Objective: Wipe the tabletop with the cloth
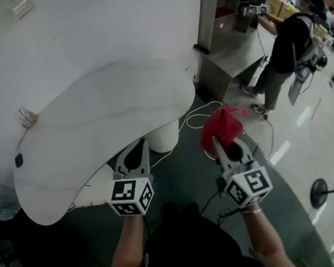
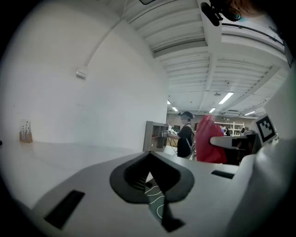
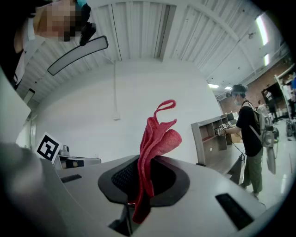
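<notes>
The white curved tabletop [image 1: 91,122] lies ahead and to my left, also seen low in the left gripper view as a pale tabletop [image 2: 55,155]. My right gripper [image 1: 216,141] hangs over the dark floor to the right of the table, shut on a bunched red cloth [image 1: 221,125]. In the right gripper view the cloth [image 3: 155,136] stands up out of the shut right gripper [image 3: 147,159]. My left gripper [image 1: 142,142] is held just off the table's near edge, shut with nothing in it. From the left gripper [image 2: 149,159] the cloth [image 2: 206,141] shows at the right.
A white round base [image 1: 163,138] stands under the table's edge, with a white cable [image 1: 198,116] looping over the floor. A small holder [image 1: 26,117] and a black item [image 1: 18,160] sit on the table's left end. A person [image 1: 288,51] works at a grey shelf unit [image 1: 225,23].
</notes>
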`<state>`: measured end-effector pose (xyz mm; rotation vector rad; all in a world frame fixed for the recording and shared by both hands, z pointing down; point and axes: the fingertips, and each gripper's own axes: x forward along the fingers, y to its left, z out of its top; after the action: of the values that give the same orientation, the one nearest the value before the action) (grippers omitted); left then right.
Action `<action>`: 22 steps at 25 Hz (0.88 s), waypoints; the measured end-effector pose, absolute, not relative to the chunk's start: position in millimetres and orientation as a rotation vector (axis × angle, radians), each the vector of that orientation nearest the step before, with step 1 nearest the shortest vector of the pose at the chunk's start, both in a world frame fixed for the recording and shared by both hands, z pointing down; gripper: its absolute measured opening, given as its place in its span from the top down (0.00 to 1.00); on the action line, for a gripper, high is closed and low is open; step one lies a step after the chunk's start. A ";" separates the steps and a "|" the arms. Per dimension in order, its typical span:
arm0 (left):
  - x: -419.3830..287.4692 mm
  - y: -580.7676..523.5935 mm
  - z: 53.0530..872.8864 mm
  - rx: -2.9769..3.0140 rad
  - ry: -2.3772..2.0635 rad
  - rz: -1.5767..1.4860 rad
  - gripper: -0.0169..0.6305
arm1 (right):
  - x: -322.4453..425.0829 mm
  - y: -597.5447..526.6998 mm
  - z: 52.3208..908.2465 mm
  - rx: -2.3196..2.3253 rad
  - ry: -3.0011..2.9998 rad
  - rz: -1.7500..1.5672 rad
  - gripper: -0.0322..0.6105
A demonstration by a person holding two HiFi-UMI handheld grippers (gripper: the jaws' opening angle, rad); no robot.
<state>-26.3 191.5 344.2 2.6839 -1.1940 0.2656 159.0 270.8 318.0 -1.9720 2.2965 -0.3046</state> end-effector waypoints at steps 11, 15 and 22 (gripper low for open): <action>-14.2 192.7 346.5 2.674 -1.183 0.266 0.97 | 164.4 270.9 319.0 -1.919 2.295 -0.337 0.87; -12.3 193.8 346.8 2.670 -1.198 0.267 0.97 | 166.5 270.3 320.9 -1.870 2.287 -0.386 0.87; -19.0 196.6 348.8 2.643 -1.243 0.267 0.97 | 162.7 264.9 327.1 -1.771 2.327 -0.479 0.87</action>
<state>-19.0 196.6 348.8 2.6433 -1.2426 0.2674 162.7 264.9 327.1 -1.7708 2.3265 -0.4790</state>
